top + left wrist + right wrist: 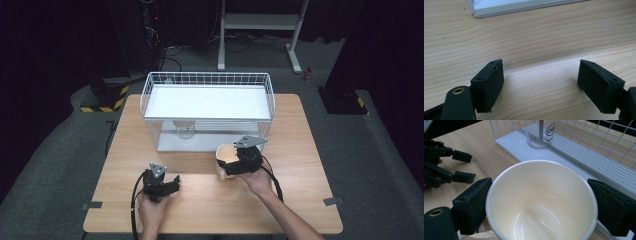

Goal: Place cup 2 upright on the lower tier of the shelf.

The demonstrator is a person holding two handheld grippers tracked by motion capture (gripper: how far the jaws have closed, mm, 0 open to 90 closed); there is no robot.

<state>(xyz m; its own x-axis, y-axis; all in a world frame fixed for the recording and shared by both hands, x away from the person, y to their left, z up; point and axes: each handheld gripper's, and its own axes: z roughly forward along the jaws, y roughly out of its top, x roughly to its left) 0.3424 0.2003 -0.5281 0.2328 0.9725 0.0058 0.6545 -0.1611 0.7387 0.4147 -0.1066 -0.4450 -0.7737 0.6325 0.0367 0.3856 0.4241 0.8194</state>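
Note:
My right gripper (229,165) is shut on a cream mug (225,153), just in front of the white wire rack (207,100). In the right gripper view the jaws press both sides of the mug's rim (541,202), and the mug is empty inside. My left gripper (173,185) rests low over the wooden table (300,175) at the front left, and it is open. Bare wood lies between its jaws in the left gripper view, around the left gripper (540,82). The left gripper (472,167) also appears at the left of the right gripper view.
The rack has a white upper shelf and a lower tray (574,157). A clear glass (185,129) with printed lettering stands on the lower tray (499,8), seen close as the glass (540,135). Dark floor and a metal stand (260,22) lie beyond the table.

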